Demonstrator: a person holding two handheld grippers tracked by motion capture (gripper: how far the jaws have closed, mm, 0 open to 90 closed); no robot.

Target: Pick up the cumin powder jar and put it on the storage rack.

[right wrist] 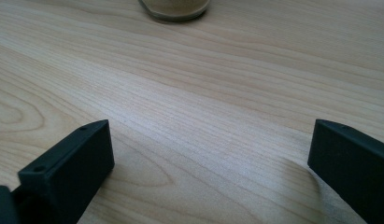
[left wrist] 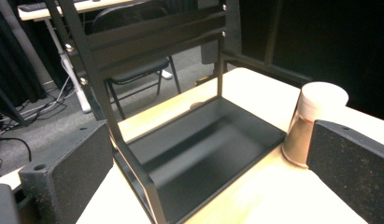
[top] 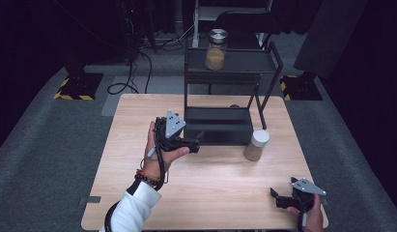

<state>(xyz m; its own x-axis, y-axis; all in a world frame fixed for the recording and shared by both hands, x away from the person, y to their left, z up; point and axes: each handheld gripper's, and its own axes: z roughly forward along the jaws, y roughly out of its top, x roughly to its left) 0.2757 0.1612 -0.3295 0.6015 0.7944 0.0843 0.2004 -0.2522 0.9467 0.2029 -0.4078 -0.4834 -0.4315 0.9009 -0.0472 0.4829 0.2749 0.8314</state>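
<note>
wooden table (right wrist: 217, 93); jar (right wrist: 174, 9) cut off above right gripper (right wrist: 208, 168).

There were two jars (top: 257, 145) (top: 216, 49), one black rack (top: 220, 126), one bench (top: 205, 193) and two tools (top: 195, 143) (top: 275, 197)

Bright overhead-lit tabletop, dark surroundings, slightly soft close views.

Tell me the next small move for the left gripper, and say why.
Probably swing the left gripper right toward the white-lidded glass jar of tan powder. Its jaws stand open and empty facing the black metal shelf rack, and that jar stands on the light wooden table beside the rack's bottom tray, uncaught.
</note>
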